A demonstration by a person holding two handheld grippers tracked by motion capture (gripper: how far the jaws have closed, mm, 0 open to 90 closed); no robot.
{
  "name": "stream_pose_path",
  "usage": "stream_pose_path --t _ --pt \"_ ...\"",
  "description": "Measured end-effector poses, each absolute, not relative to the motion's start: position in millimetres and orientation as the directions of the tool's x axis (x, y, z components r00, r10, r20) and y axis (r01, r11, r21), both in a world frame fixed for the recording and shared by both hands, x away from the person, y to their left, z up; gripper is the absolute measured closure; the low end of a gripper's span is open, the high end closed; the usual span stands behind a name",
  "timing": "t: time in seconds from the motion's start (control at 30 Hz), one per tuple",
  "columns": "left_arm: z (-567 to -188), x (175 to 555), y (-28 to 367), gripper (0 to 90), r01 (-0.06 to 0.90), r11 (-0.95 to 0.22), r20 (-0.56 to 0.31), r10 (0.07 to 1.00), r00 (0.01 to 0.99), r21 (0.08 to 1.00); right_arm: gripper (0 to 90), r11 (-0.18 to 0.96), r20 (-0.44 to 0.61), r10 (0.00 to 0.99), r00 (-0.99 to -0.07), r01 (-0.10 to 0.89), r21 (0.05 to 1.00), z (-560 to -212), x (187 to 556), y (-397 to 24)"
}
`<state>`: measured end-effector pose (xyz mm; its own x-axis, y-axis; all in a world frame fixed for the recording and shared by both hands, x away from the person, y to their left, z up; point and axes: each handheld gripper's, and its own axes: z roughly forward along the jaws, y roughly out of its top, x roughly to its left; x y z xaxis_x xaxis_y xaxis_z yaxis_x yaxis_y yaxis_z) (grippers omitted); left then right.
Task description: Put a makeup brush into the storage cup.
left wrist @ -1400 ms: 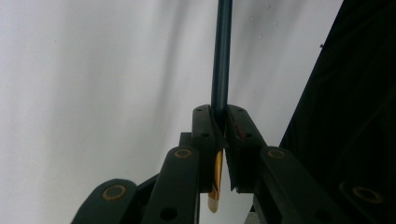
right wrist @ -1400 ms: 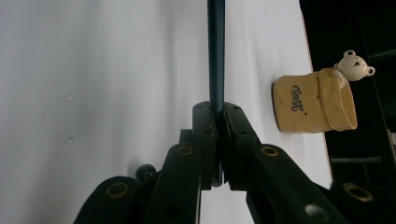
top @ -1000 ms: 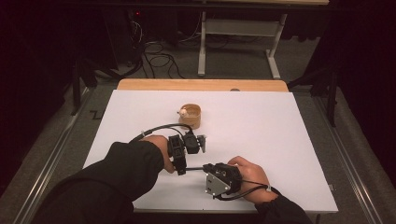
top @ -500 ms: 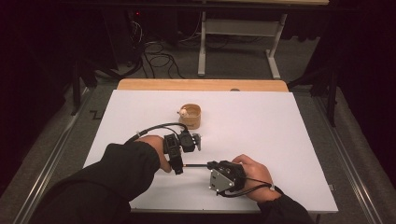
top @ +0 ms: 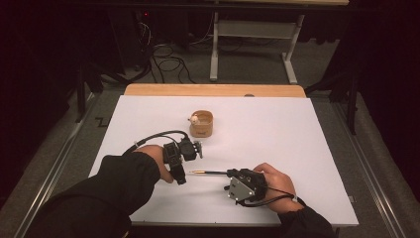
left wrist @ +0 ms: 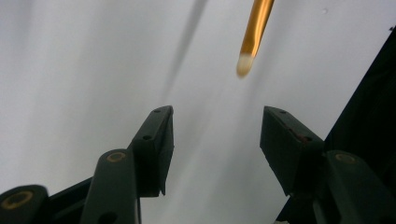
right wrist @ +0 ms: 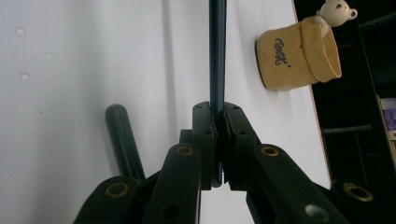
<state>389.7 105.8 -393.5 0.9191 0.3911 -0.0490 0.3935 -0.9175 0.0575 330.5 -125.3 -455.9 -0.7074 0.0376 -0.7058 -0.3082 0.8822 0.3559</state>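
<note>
Clamping a pen [right wrist: 217,51], right tool [right wrist: 218,109], tip nearing spread left tool [left wrist: 215,140] — apart

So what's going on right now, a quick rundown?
Right gripper shut on thin dark pen with gold tip, held level above white table. Left gripper open, tip just ahead of it. Tan bear cup stands apart.

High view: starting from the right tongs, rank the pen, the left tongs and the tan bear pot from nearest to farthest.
1. The pen: clamped in the right tongs, sticking out toward the person's left.
2. The left tongs: open, just past the pen's gold tip, near the table's front left.
3. The tan bear pot: farthest, toward the middle of the table, behind both tongs.
</note>
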Motion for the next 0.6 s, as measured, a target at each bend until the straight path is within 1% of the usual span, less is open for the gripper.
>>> stream_pose_path --t 0.1,0.13,0.17,0.27,0.6 --pt "-396.1 390.6 112.3 44.5 0.403 -0.914 -0.051 0.401 0.915 0.049 87.1 0.884 -0.707 0.044 -0.705 -0.302 0.356 -455.1 332.8 -129.6" --pt "-396.9 390.8 114.1 44.2 0.407 -0.912 -0.050 0.404 0.913 0.051 87.1 0.888 -0.704 0.060 -0.708 -0.285 0.362 -455.1 332.7 -131.2" --pt "-397.7 391.2 116.9 44.0 0.412 -0.910 -0.049 0.409 0.911 0.051 87.1 0.889 -0.710 0.049 -0.702 -0.294 0.351 -454.6 334.0 -132.7" --pt "-399.6 392.3 124.0 43.8 0.429 -0.902 -0.045 0.427 0.903 0.057 87.1 0.890 -0.708 0.084 -0.701 -0.267 0.370 -454.5 335.3 -138.1" --pt "-406.3 393.8 138.1 43.4 0.457 -0.888 -0.040 0.455 0.889 0.057 87.1 0.905 -0.709 0.091 -0.699 -0.239 0.352 -457.8 339.0 -143.4"
